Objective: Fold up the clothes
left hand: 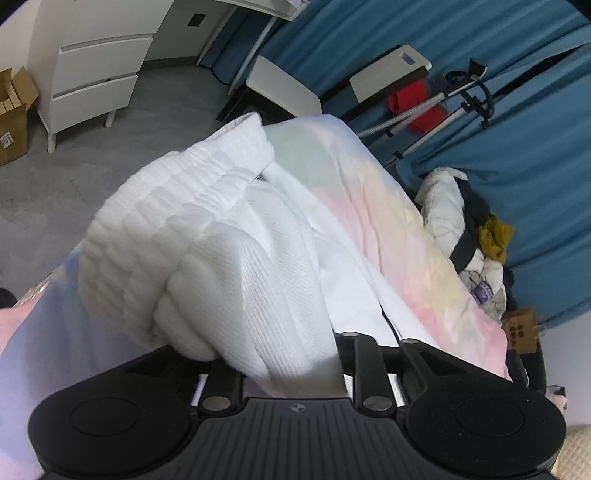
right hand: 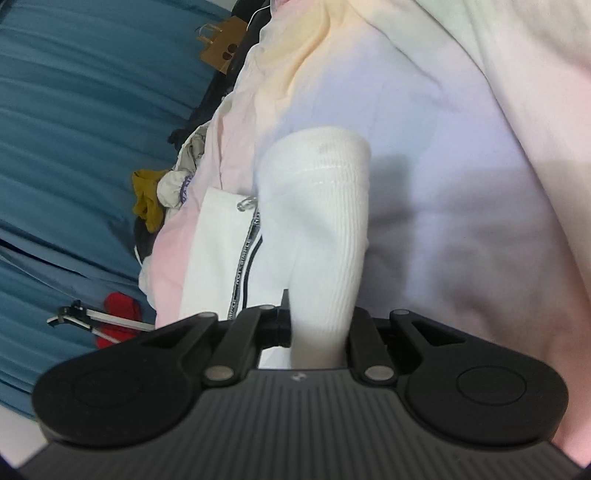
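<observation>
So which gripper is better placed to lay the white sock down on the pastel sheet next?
Probably the right gripper: it pinches one flat, straight stretch of the white sock just over the pastel sheet. The left gripper holds a bunched, ribbed wad.

Bedroom; pastel bedsheet (left hand: 424, 229); white drawers (left hand: 96, 66); curtains (left hand: 369, 33).

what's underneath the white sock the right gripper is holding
Beneath the white sock, gripped by the right gripper, lies the pastel tie-dye sheet, with a white garment with a black stripe beside it. Whatever is under the sheet is covered.
</observation>
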A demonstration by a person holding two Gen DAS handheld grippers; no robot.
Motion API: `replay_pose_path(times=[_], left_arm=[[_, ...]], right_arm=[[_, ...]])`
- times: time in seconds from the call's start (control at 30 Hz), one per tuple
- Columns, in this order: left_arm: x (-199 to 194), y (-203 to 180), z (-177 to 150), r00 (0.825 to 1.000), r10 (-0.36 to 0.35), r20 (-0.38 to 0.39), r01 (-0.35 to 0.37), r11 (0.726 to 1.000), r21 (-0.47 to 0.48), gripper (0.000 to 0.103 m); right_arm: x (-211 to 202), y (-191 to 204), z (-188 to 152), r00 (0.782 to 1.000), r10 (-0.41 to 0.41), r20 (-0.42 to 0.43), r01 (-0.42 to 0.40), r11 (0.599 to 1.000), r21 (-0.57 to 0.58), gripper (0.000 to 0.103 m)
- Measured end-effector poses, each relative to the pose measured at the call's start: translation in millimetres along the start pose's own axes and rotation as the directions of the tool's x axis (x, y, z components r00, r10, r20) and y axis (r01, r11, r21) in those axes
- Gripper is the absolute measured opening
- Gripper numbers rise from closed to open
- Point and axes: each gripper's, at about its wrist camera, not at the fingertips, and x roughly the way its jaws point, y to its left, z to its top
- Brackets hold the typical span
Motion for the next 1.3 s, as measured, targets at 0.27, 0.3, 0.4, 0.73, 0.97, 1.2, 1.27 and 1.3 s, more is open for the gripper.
replay_pose_path(times=[0.27,0.3,0.4,0.73,0.97,1.2,1.27,1.3], left_arm=[[-73.0,-17.5,-14.5,0.997,0.052,0.053,-0.058,0.990,0.132,0.060],[-82.6,-23.8,-16.3,0.996,0.054,0.066,-0.064,0.987,0.151,0.062],[-100.1,-51.3,-21.5,0.992,0.051,0.117,-0.076,0.972,0.221,0.064],[-75.9,-178.0,-66.8,0.983,-0.124,0.134,0.053,0.896,0.441,0.074],[11.4,-242.7,-122.2,0.987,-0.123,0.099,0.057,0.860,0.507,0.074],[89.2,-245.8,-189.4,0.989,-0.021,0.146,-0.074,0.783,0.618,0.074],[104.6,-240.1,-204.8,0.991,0.019,0.135,-0.106,0.735,0.669,0.074],[110.2,-236.0,-208.8,0.990,0.040,0.132,-0.120,0.721,0.683,0.074]], right_arm=[[-3.7,5.2,1.9,0.999,0.038,0.032,-0.037,0.999,-0.026,0.012],[-4.9,6.7,2.3,0.998,0.047,0.038,-0.046,0.999,-0.024,0.012],[-10.3,18.6,3.0,0.993,0.097,0.070,-0.095,0.995,-0.041,0.012],[-24.9,28.1,8.5,0.979,0.153,0.134,-0.145,0.987,-0.064,0.012],[-9.9,3.2,8.6,0.991,0.084,0.103,-0.088,0.996,0.029,0.012],[-10.6,9.1,5.5,0.989,0.084,0.125,-0.082,0.996,-0.020,0.012],[-10.9,7.9,5.5,0.989,0.084,0.125,-0.082,0.996,-0.017,0.012],[-11.3,6.7,5.5,0.989,0.081,0.125,-0.080,0.997,-0.016,0.012]])
